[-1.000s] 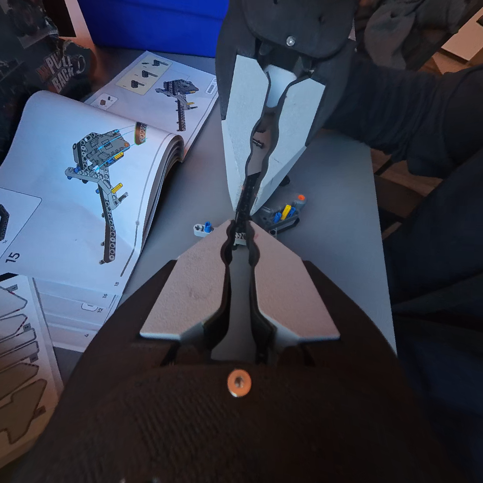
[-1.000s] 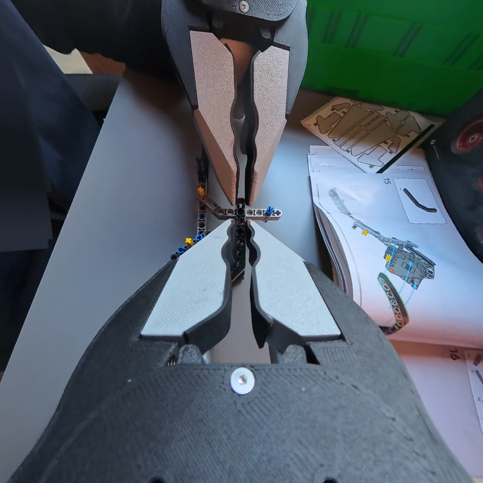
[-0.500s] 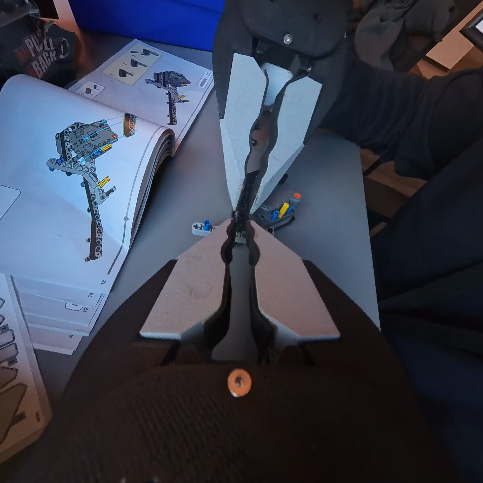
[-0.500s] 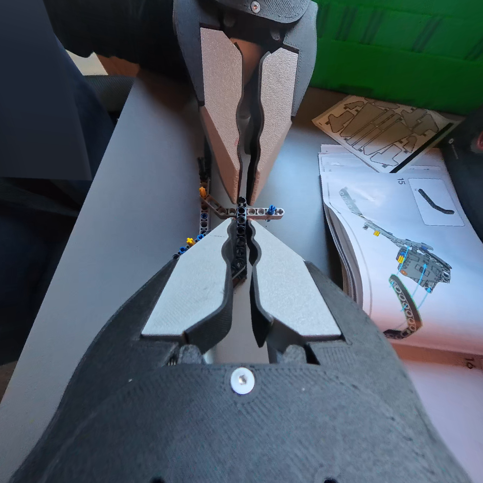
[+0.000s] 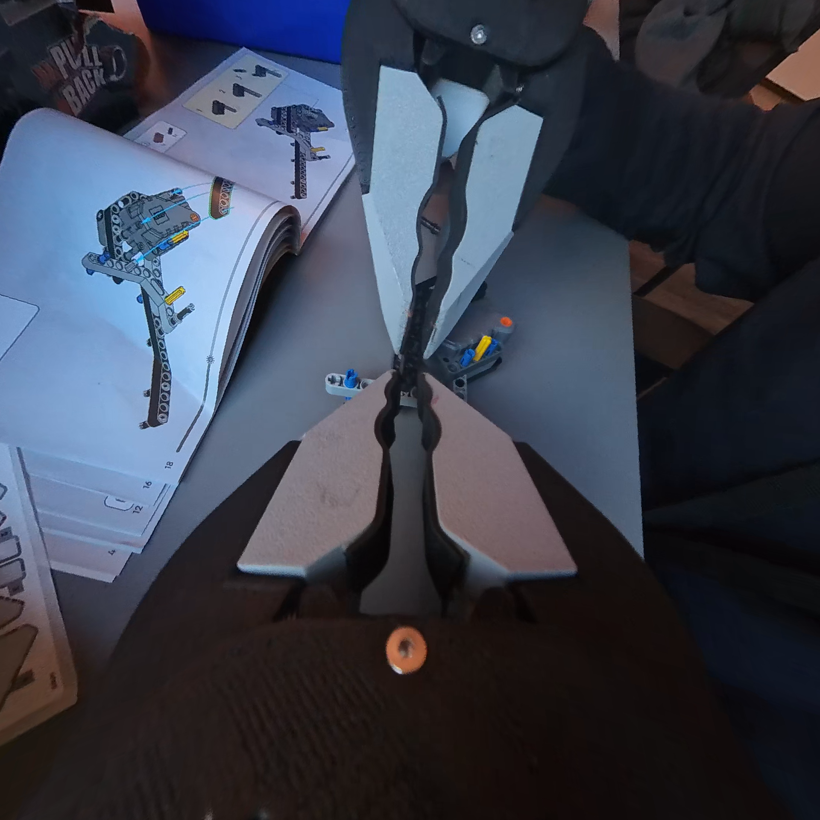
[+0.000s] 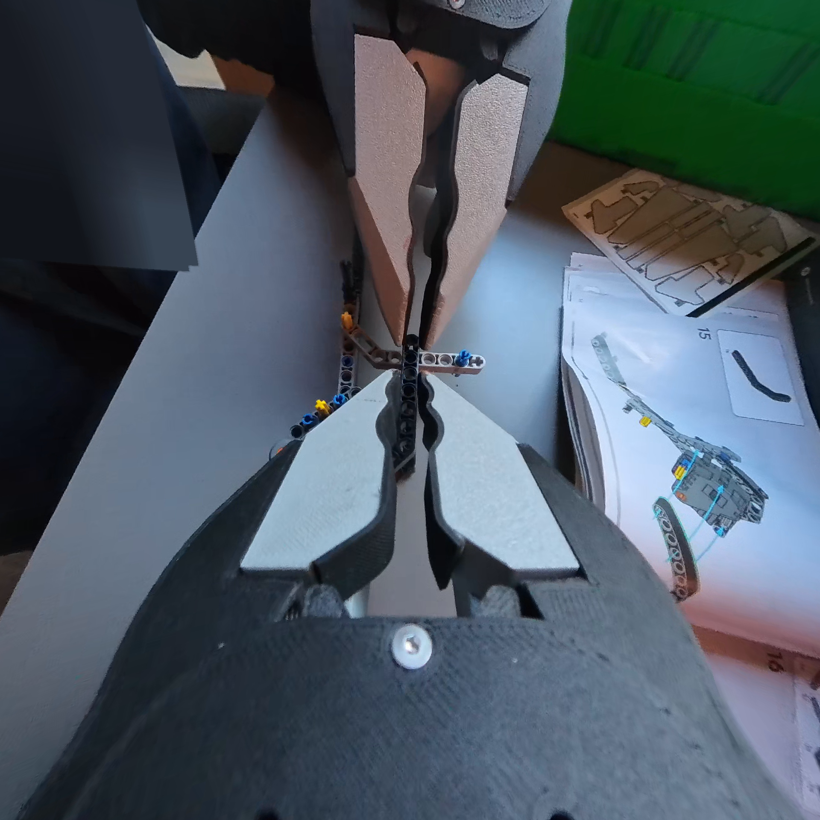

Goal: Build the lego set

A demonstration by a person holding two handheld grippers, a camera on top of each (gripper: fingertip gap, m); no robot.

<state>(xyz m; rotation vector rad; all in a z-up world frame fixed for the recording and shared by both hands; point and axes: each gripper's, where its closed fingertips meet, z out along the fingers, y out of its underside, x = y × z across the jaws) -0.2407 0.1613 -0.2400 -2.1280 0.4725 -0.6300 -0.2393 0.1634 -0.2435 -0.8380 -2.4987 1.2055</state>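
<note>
A long black beam [image 6: 408,399] is pinched lengthwise in my shut right gripper [image 6: 408,377]. It crosses over a light grey beam with a blue pin [image 6: 452,359], which belongs to the grey assembly with blue and yellow pins [image 6: 346,372] lying on the grey table [image 6: 186,355]. My left gripper [image 5: 407,387] faces the right one tip to tip and is shut on the beam's other end [image 5: 412,337]. The right gripper's fingers [image 5: 395,213] come down from the top of the left wrist view. The assembly's grey body [image 5: 475,355] sits just behind them.
The open instruction booklet [image 5: 133,284] lies left of the left gripper and shows in the right wrist view [image 6: 710,443]. A sticker sheet [image 6: 692,235] lies beside it, below a green bin [image 6: 692,88]. A person's dark sleeve [image 5: 687,177] reaches in. The table edge [image 5: 634,399] is near. The tips of both grippers are at nearly the same place.
Both grippers keep their hold on the black beam over the grey beam. The views have shifted slightly; the booklet sits a little differently in each.
</note>
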